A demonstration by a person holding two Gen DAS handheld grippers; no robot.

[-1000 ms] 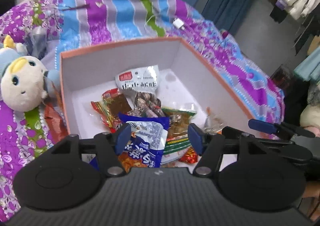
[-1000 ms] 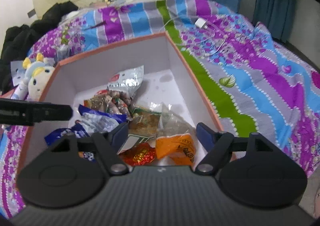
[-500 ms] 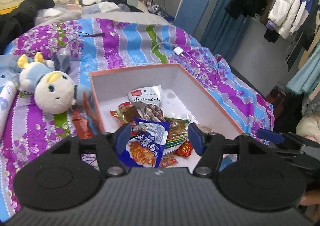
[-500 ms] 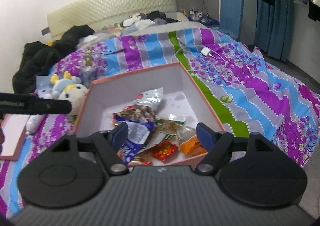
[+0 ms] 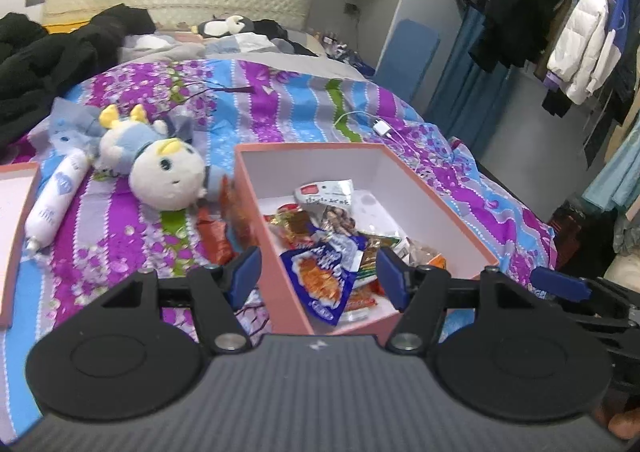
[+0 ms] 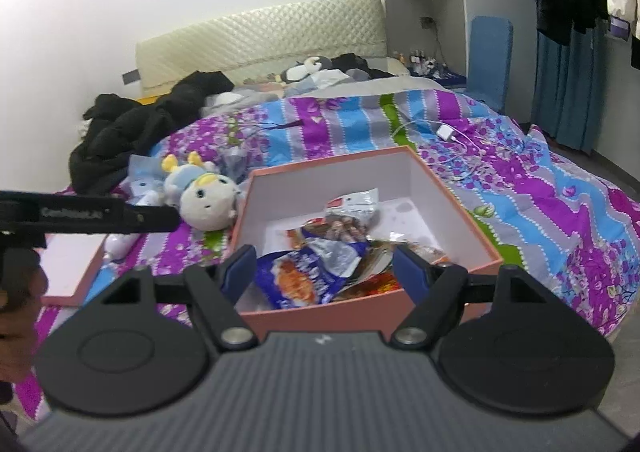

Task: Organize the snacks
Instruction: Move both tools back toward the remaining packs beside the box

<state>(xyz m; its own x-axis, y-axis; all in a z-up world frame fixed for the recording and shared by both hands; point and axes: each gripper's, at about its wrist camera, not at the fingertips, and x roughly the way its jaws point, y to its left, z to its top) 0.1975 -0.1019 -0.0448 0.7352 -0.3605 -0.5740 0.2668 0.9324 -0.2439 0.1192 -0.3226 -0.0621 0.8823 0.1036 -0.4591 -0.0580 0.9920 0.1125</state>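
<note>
A pink box (image 5: 276, 272) (image 6: 320, 318) with a white inside sits on the bed and holds several snack packets. A blue packet (image 5: 324, 272) (image 6: 308, 276) lies on top at the near end, and a silver packet (image 5: 324, 194) (image 6: 354, 204) lies farther back. Two red snack packets (image 5: 216, 236) lie on the bedspread outside the box's left wall. My left gripper (image 5: 318, 274) is open and empty, held back above the box's near left corner. My right gripper (image 6: 326, 268) is open and empty, above the box's near wall.
A plush toy (image 5: 164, 172) (image 6: 206, 200) and a white tube-shaped pack (image 5: 56, 200) lie left of the box. The box lid (image 5: 16, 236) (image 6: 72, 268) lies at the far left. A charger and cable (image 5: 382, 128) lie beyond the box. Clothes hang at the right.
Both grippers have pulled back and up from inside the box, so the whole box and bed show. Both stay open and empty.
</note>
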